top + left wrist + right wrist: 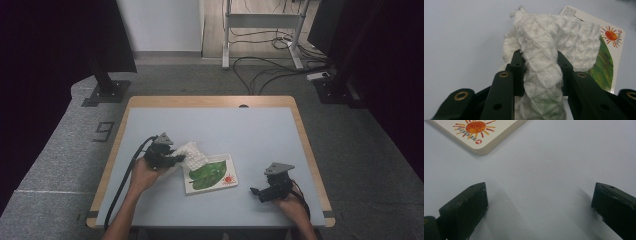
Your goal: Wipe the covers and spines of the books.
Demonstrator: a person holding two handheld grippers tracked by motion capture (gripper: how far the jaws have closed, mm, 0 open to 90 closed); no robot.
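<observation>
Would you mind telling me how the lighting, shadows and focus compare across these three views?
High view: the table is evenly lit, the surroundings dark. Left gripper view: the white cloth is sharp, the nearest jaw parts soft. Right gripper view: the jaws throw soft shadows on the table, and the book corner is crisp.

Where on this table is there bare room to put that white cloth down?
The far half of the table, beyond the book, is bare, as is the strip between book and right claw. It is crowded where the left claw pinches the cloth over the book's corner.
</observation>
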